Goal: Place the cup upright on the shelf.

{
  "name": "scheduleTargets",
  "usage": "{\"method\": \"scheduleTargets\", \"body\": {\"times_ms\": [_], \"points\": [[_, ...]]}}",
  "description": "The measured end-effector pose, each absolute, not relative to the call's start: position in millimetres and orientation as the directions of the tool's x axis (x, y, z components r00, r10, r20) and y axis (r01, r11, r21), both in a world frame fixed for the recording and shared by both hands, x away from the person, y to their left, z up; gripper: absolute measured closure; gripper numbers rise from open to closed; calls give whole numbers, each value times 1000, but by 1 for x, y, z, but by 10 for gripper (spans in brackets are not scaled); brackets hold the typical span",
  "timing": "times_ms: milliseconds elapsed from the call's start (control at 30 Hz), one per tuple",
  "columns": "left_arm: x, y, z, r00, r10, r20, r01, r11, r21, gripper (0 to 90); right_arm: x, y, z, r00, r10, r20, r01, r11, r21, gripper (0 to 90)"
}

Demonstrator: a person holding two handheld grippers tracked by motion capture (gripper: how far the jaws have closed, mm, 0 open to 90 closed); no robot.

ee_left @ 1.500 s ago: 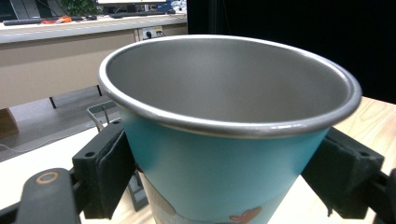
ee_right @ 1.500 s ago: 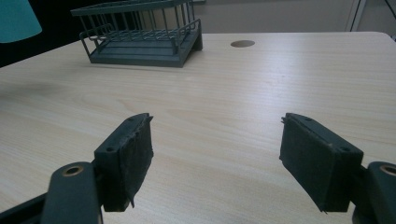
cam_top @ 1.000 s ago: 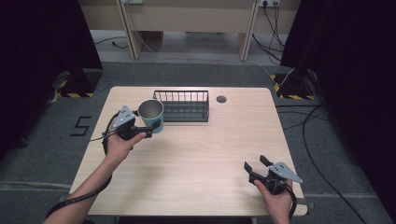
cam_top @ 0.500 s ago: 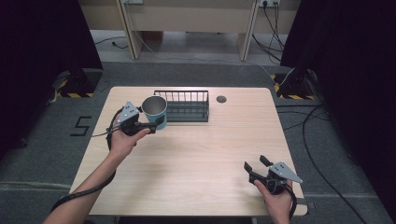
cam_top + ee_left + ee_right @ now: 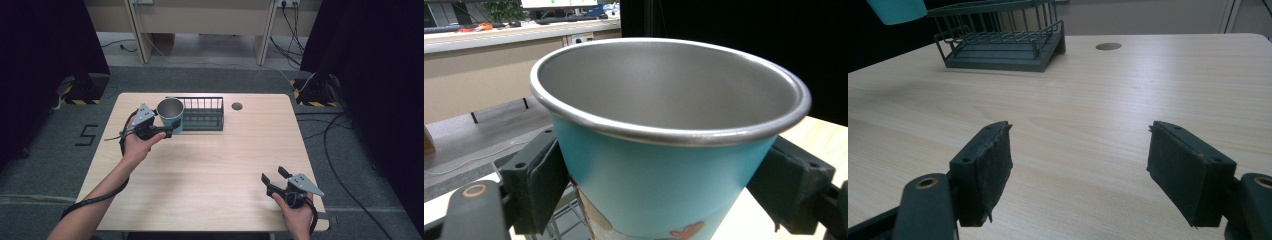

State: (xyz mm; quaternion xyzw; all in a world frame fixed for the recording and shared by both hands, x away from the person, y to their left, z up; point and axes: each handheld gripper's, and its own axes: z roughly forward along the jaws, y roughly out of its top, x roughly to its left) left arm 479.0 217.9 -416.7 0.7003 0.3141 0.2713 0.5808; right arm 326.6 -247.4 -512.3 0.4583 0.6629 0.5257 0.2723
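Observation:
A teal cup [image 5: 171, 115] with a steel rim and inside is held upright above the table, at the left end of the dark wire rack [image 5: 202, 114]. My left gripper [image 5: 166, 130] is shut on the cup's sides. In the left gripper view the cup [image 5: 664, 165] sits between both pads [image 5: 540, 185], with a small red print low on its wall. My right gripper [image 5: 272, 176] rests open near the table's front right edge, nothing between its fingers. In the right gripper view the right gripper [image 5: 1080, 170] faces bare wood, with the rack [image 5: 1003, 37] far ahead and the cup's base [image 5: 896, 10] at the top left.
The light wooden table [image 5: 210, 165] has a round cable hole [image 5: 237, 106] at the back, right of the rack. Cables trail over the grey floor [image 5: 345, 150] on the right. Dark curtains stand at both sides.
My left gripper has carried the cup to the right and a little higher, nearer the rack's left end. The right gripper has stayed put.

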Motion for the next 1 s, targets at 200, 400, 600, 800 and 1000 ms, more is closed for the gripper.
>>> {"method": "scheduleTargets", "body": {"times_ms": [200, 400, 600, 800, 1000], "points": [[484, 213, -414, 655, 756, 19, 122, -130, 984, 159, 327, -248, -512, -432, 894, 122, 321, 25, 947, 264], [490, 207, -410, 654, 756, 16, 120, -125, 985, 159, 326, -247, -512, -432, 894, 122, 321, 26, 947, 264], [496, 202, -409, 652, 758, 16, 124, -127, 984, 159, 326, -248, -512, -432, 894, 123, 321, 25, 947, 264], [499, 198, -410, 652, 758, 14, 128, -128, 983, 159, 326, -247, -512, -433, 893, 120, 320, 28, 947, 264], [504, 194, -409, 646, 764, 10, 127, -120, 985, 159, 326, -247, -512, -433, 893, 120, 321, 28, 947, 264]]}}
